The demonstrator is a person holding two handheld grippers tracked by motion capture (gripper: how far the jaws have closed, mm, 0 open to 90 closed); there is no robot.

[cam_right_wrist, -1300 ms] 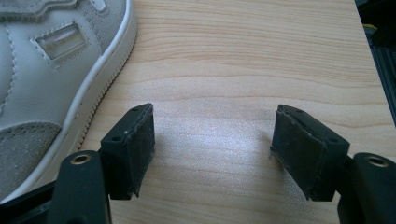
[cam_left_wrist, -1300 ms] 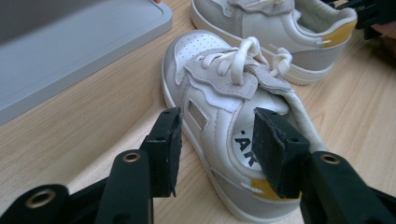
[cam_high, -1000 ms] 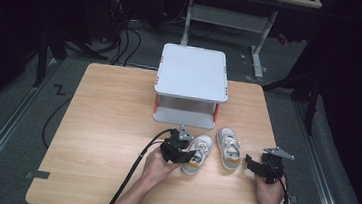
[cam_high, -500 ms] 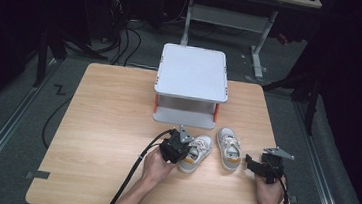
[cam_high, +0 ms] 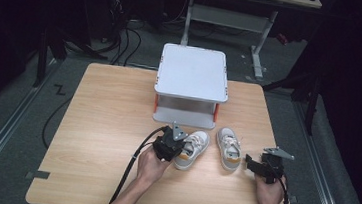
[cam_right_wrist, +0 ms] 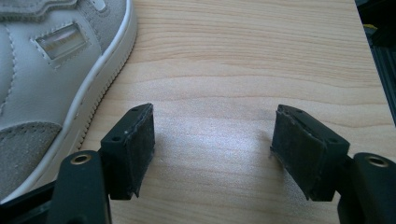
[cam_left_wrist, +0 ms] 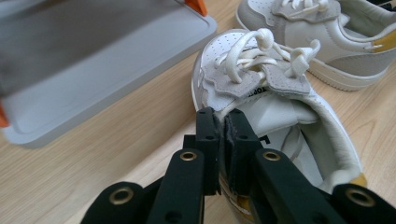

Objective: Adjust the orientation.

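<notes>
Two small white sneakers lie side by side on the wooden table (cam_high: 102, 119), toes toward the stand. My left gripper (cam_high: 180, 151) (cam_left_wrist: 220, 122) is shut on the side collar of the left sneaker (cam_high: 193, 149) (cam_left_wrist: 261, 84), one jaw inside the opening and one outside. The right sneaker (cam_high: 228, 148) (cam_left_wrist: 327, 32) (cam_right_wrist: 42, 70) rests flat on its sole. Just right of its heel, my right gripper (cam_high: 249, 164) (cam_right_wrist: 212, 140) sits low over bare wood, open, with nothing between its pads.
A grey two-level stand (cam_high: 192, 73) with orange posts stands just beyond the sneakers; its lower shelf (cam_left_wrist: 93, 60) is close to the left sneaker's toe. The table's right edge runs near my right gripper. Cables trail back from both grippers.
My left gripper has shifted a little to the left, and the left sneaker has come with it. The right gripper and right sneaker have stayed put.
</notes>
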